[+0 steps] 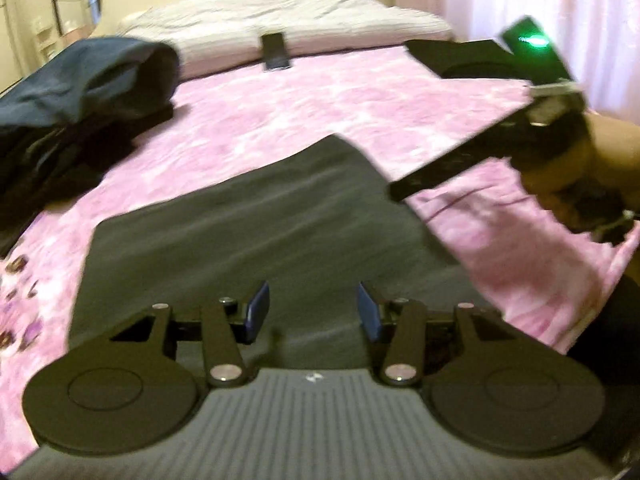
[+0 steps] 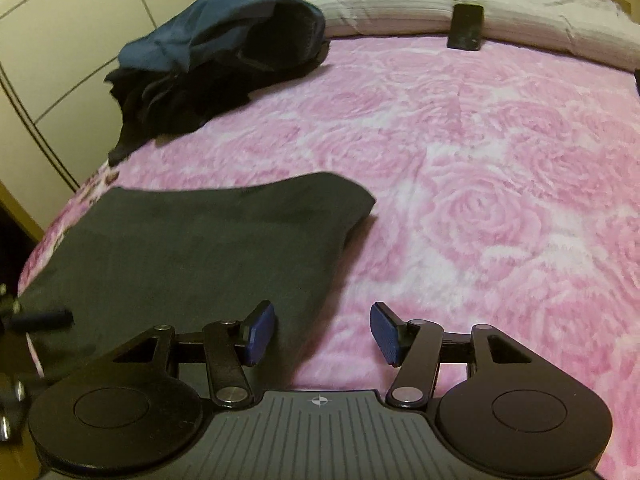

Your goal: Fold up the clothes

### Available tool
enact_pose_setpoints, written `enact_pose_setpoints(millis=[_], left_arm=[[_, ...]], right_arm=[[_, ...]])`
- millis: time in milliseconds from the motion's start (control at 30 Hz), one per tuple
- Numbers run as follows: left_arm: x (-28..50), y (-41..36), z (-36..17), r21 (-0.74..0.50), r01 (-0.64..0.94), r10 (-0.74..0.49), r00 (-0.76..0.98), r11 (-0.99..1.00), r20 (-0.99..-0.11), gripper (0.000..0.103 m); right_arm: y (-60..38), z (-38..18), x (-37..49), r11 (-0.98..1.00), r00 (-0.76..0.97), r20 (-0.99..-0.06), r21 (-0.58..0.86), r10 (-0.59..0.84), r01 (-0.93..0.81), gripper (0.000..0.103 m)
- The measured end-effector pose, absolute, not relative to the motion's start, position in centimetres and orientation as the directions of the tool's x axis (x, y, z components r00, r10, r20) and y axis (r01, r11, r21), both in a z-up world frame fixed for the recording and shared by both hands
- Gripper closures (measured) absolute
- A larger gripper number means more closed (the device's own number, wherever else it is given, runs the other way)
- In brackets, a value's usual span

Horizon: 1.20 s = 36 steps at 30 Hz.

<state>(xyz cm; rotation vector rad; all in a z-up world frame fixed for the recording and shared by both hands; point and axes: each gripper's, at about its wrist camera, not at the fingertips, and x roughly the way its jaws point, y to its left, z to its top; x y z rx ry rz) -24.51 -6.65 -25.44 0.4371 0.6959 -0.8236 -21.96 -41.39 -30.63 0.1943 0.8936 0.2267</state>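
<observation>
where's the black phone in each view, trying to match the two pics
Left wrist view: the black phone sits top centre, leaning on the striped pillow's front edge.
Right wrist view: the black phone is upper right, against the same pillow.
Shared landmark: the pile of dark clothes, left of the phone in both.

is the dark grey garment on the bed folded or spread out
Folded, at least once: the dark grey garment lies as a flat compact panel on the pink blanket, with a doubled edge at its far corner. Both claws are open, holding nothing.
</observation>
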Motion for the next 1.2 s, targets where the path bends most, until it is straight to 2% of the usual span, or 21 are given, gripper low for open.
enact_pose_setpoints(millis=[267, 500, 633, 833, 1067, 1167, 1200], left_arm=[[-22.2, -2.9, -25.0, 0.097, 0.735, -0.472, 0.524, 0.671, -0.709, 0.048], [-20.8, 0.1, -25.2, 0.108, 0.722, -0.446, 0.529, 0.683, -0.722, 0.048], [-19.7, 1.9, -25.6, 0.112, 0.703, -0.427, 0.542, 0.702, -0.724, 0.049], [-19.3, 4.2, -27.0, 0.031, 0.698, -0.483, 0.526, 0.715, -0.700, 0.049], [-18.9, 5.8, -28.1, -0.050, 0.703, -0.560, 0.519, 0.709, -0.646, 0.048], [-19.1, 6.4, -28.6, -0.066, 0.701, -0.579, 0.528, 0.710, -0.621, 0.049], [-19.2, 6.6, -28.8, -0.071, 0.699, -0.583, 0.532, 0.712, -0.614, 0.049]], right_arm=[[-39.3, -30.4, -23.0, 0.968, 0.589, -0.769, 0.204, 0.250, -0.144, 0.046], [-37.6, -29.0, -24.0, 0.970, 0.622, -0.747, 0.146, 0.236, -0.194, 0.046], [-34.9, -27.2, -24.0, 0.941, 0.629, -0.710, 0.153, 0.317, -0.303, 0.046], [-28.7, -26.4, -20.7, 0.884, 0.580, -0.693, 0.185, 0.428, -0.430, 0.046], [-20.8, -27.8, -14.9, 0.812, 0.519, -0.698, 0.155, 0.492, -0.562, 0.047], [-18.2, -29.7, -12.1, 0.795, 0.473, -0.723, 0.174, 0.504, -0.581, 0.057], [-17.7, -30.5, -11.1, 0.797, 0.456, -0.735, 0.188, 0.502, -0.574, 0.057]])
